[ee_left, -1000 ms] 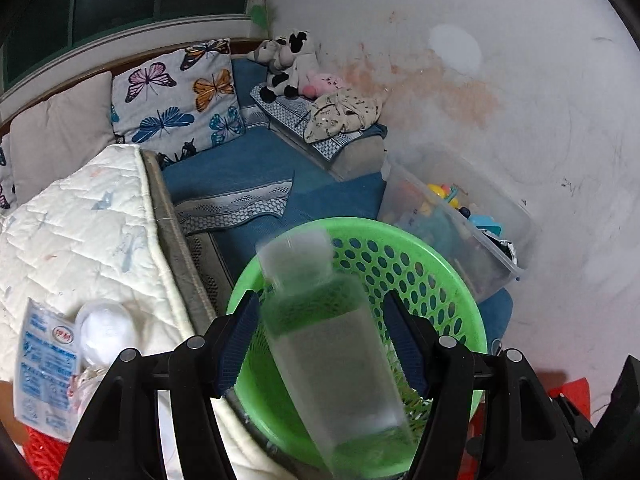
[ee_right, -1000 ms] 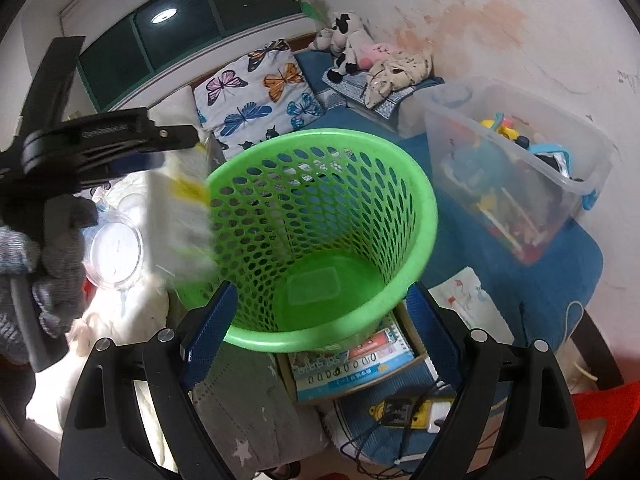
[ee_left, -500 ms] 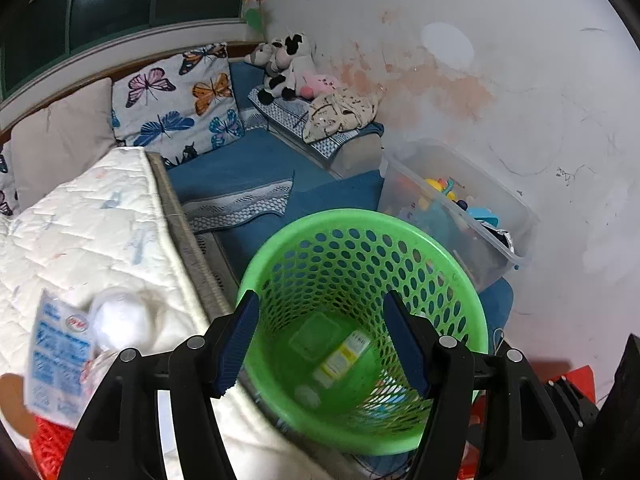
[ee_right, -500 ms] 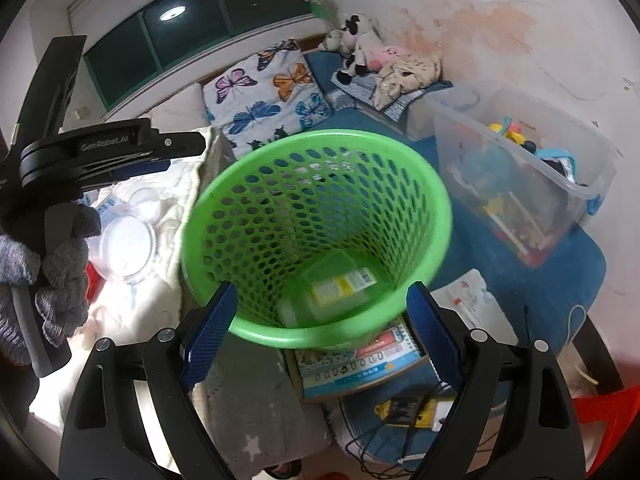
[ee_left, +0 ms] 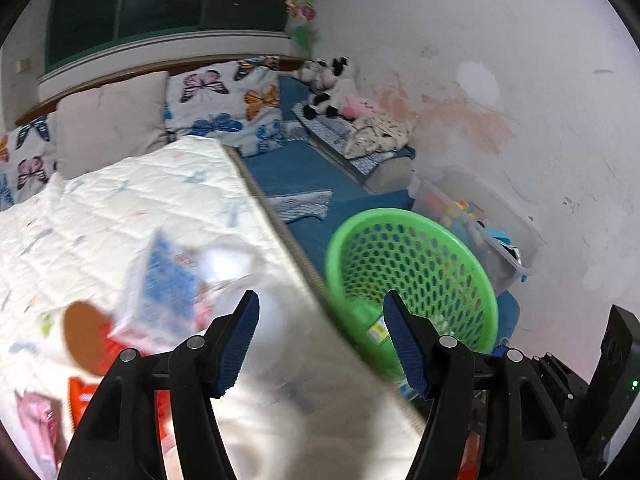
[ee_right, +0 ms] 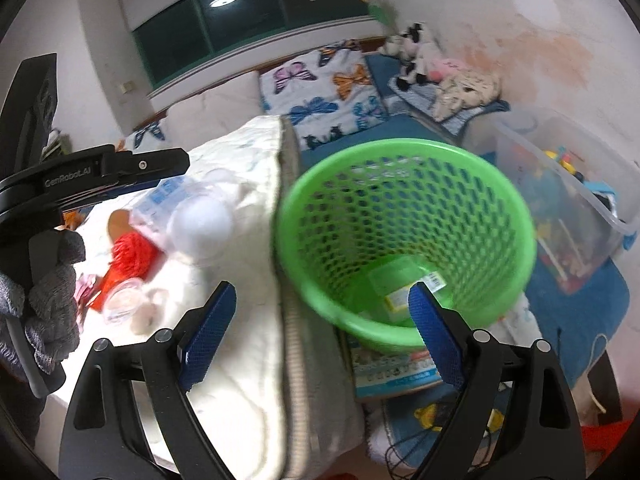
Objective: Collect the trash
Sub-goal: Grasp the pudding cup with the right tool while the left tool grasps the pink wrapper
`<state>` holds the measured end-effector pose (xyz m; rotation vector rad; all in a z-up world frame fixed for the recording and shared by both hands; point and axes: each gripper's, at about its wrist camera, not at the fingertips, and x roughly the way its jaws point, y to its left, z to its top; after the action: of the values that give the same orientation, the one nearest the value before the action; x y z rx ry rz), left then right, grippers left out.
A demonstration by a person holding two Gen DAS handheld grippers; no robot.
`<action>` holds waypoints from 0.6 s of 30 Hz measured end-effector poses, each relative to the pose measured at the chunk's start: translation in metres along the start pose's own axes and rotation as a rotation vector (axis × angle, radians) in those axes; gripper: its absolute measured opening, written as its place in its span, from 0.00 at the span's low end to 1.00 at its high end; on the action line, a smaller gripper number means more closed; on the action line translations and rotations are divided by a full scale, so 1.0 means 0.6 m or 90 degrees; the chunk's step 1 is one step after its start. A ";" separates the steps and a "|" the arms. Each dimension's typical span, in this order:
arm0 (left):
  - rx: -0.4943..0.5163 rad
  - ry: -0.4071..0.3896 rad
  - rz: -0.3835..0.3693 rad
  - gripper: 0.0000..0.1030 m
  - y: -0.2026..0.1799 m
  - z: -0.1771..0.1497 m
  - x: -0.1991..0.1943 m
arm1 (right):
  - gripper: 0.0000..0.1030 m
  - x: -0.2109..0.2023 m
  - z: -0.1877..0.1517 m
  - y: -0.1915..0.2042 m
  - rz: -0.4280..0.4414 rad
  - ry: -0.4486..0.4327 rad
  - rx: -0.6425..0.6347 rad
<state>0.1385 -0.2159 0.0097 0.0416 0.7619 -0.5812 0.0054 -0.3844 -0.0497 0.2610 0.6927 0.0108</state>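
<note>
The green mesh basket stands on the floor beside the bed, with a clear labelled bottle lying in its bottom. My left gripper is open and empty over the edge of the mattress. My right gripper hangs over the gap between bed and basket; its jaws are opening with nothing between them. Trash lies on the white quilt: a blue-and-white packet, a white ball-like cup, a red mesh wad and a clear cup. The left gripper shows above that trash.
A clear plastic bin of toys stands right of the basket against the stained wall. Butterfly pillows and plush toys line the back. A book lies under the basket, cables on the blue mat. A grey-gloved hand holds the left gripper.
The clear bottle left my left gripper and dropped into the green basket. Both views have since swung left, bringing the bed and its trash in front of the grippers.
</note>
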 end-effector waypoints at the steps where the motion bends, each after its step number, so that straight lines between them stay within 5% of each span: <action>1: -0.006 -0.003 0.006 0.61 0.011 -0.005 -0.008 | 0.85 0.003 0.001 0.010 0.006 0.002 -0.005; 18: -0.127 -0.023 0.130 0.66 0.216 -0.092 -0.121 | 0.90 0.059 -0.012 0.208 0.140 0.055 -0.136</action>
<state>0.1276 -0.0584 -0.0045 -0.0750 0.7670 -0.3091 0.0374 -0.2583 -0.0474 0.1303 0.7397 0.3066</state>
